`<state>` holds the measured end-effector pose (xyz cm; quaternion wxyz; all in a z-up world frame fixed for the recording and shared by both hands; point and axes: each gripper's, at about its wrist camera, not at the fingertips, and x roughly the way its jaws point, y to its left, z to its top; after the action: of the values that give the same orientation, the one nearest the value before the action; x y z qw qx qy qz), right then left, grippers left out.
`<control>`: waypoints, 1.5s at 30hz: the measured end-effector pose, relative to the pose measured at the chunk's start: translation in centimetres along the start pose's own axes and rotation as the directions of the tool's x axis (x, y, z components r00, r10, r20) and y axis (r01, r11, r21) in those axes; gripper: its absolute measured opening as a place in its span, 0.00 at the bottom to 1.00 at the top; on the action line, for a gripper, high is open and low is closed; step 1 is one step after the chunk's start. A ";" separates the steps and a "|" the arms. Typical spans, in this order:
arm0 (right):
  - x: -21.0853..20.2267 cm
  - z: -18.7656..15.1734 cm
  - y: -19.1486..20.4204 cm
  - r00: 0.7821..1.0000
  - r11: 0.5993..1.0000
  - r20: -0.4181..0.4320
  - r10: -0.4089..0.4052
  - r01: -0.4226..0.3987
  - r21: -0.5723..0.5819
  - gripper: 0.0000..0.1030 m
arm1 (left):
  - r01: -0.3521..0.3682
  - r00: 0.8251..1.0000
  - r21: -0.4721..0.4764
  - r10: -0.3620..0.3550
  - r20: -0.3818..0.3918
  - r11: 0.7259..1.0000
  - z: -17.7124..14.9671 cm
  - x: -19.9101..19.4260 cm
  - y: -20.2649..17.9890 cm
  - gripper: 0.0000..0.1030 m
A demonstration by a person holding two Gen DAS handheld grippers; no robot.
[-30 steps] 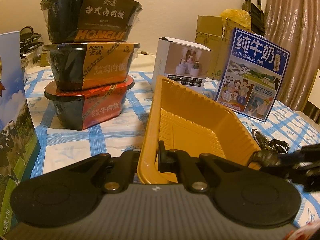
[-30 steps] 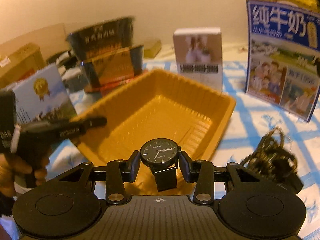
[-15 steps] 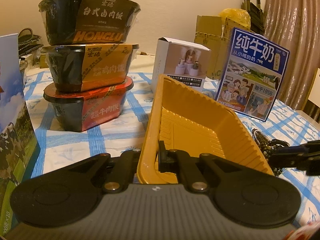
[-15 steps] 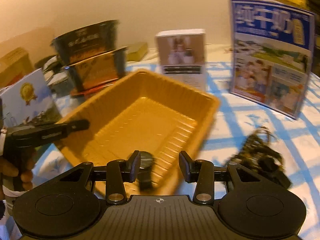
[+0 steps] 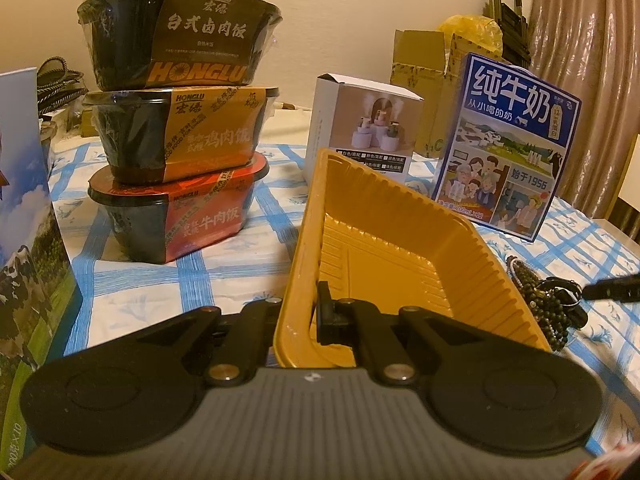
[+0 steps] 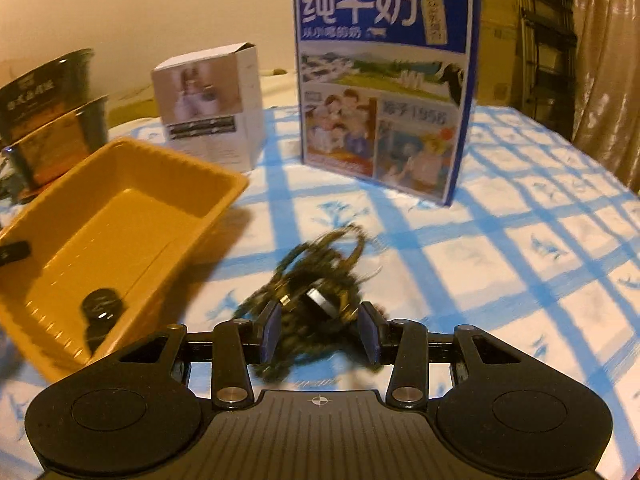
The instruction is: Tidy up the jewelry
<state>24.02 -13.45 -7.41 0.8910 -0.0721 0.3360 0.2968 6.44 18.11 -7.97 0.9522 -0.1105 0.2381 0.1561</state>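
Note:
My left gripper is shut on the near corner wall of the yellow plastic tray. A black watch lies inside the tray at its near end. To the right of the tray, a tangled pile of dark beaded bracelets and chains lies on the blue-checked cloth. My right gripper hangs open over that pile, one blue pad on each side of it. The picture there is motion-blurred. In the left wrist view the pile lies by the tray's right wall, with a right fingertip beside it.
A blue milk carton stands behind the pile. A white box stands behind the tray. Three stacked food bowls rise at the back left. Another printed carton stands at the far left. Bare cloth lies to the right.
The right gripper held the watch over the tray, let it drop in, then swung right to the jewelry pile. The left gripper kept its hold on the tray.

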 end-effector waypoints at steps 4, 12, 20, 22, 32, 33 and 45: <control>1.4 0.7 -0.7 0.999 1.000 -0.031 -0.020 0.019 -0.017 0.41 | 0.000 1.000 -0.002 0.000 -0.001 1.000 0.0 0.0 0.1 0.04; 3.7 1.2 -2.3 0.995 0.990 -0.091 0.034 -0.021 0.138 0.13 | -0.001 1.000 -0.002 0.001 -0.003 1.000 0.0 0.0 0.0 0.04; 1.8 1.6 -3.3 0.997 0.933 -0.019 0.069 -0.058 0.355 0.13 | 0.001 1.000 -0.004 -0.001 -0.003 1.000 0.0 0.0 0.0 0.04; 1.1 1.9 -3.3 0.996 0.915 0.013 0.085 -0.083 0.395 0.13 | 0.000 1.000 -0.004 0.000 -0.003 1.000 0.0 0.0 0.0 0.04; -1.4 3.4 -0.9 0.969 0.847 0.091 0.228 -0.244 0.472 0.13 | 0.001 1.000 -0.004 -0.001 -0.001 1.000 0.1 -0.1 -0.1 0.04; -1.4 3.4 -0.3 0.963 0.839 0.092 0.252 -0.265 0.475 0.13 | 0.001 1.000 -0.004 -0.001 -0.001 1.000 0.1 -0.1 -0.2 0.04; 2.6 1.1 8.8 0.880 0.765 -0.015 0.476 -0.405 0.500 0.13 | 0.003 1.000 -0.005 -0.003 0.000 1.000 0.2 -0.2 -0.3 0.04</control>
<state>21.13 -4.67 -7.64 0.7593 0.2126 0.4683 0.3988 6.43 17.86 -7.65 0.9521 -0.1134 0.2377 0.1554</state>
